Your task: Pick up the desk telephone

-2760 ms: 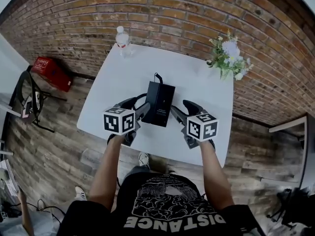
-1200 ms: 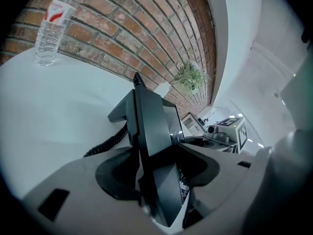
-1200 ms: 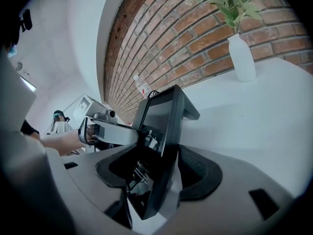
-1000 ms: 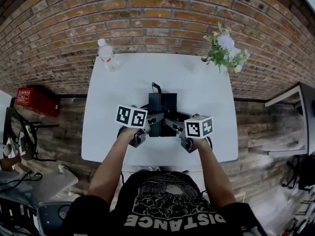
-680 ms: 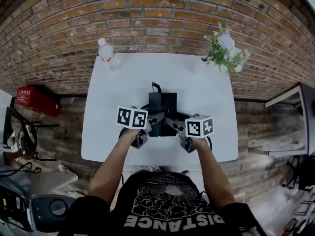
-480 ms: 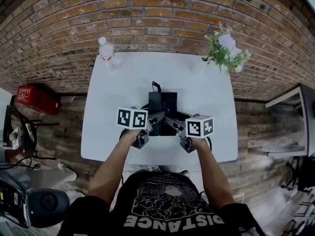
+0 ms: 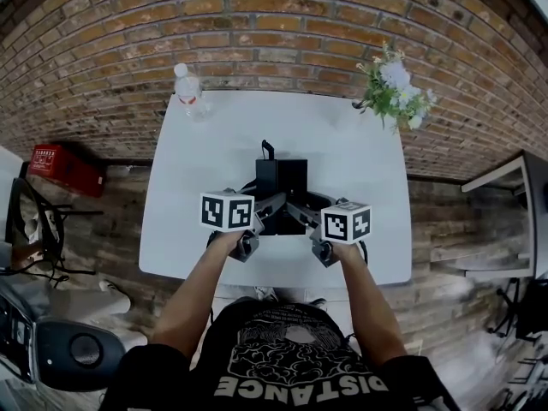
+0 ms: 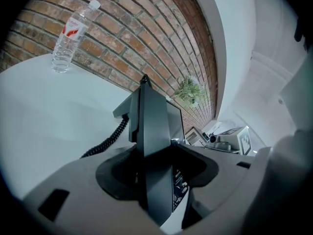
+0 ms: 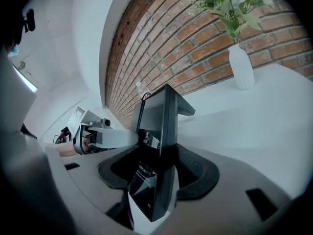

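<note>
The black desk telephone stands mid-table on the white table. I am at its near end with one gripper on each side. My left gripper is shut on the phone's left edge, which fills the space between its pads in the left gripper view. The coiled cord trails off to the left. My right gripper has just been closing. The phone's right edge sits between its jaws, and the pads rest against it.
A water bottle stands at the table's far left corner, and a white vase of flowers at the far right. A brick wall runs behind the table. A red crate lies on the wooden floor to the left.
Since the earliest frame both grippers have come in from beside the phone onto its two edges. Over the last second they stay almost still, and the left marker cube turns slightly.
</note>
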Motion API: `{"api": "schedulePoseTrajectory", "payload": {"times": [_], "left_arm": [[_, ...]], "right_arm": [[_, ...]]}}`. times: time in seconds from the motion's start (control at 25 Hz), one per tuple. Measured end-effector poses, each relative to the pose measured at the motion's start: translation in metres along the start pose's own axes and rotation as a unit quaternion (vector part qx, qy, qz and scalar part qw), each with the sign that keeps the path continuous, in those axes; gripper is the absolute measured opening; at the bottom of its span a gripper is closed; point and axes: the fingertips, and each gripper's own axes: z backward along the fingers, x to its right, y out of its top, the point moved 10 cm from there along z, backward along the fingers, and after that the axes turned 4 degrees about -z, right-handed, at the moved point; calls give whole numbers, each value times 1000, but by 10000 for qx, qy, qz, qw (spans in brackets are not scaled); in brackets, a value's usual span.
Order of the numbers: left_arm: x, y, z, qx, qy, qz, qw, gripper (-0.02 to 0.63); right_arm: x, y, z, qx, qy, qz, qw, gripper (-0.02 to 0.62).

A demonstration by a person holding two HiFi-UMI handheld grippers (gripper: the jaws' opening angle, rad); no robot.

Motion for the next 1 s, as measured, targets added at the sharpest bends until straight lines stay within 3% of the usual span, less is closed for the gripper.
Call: {"api": "schedulePoseTrajectory", "payload": {"times": [0.6, 1.0], "left_arm": [[60, 43, 26, 751, 232, -560, 9953, 230], [127, 69, 29, 1169, 79, -1058, 9875, 230]], "right_arm": [[-31, 43, 45, 589, 238, 670, 9957, 225], [-49, 73, 106, 1141, 296, 1164, 9862, 225]]}}
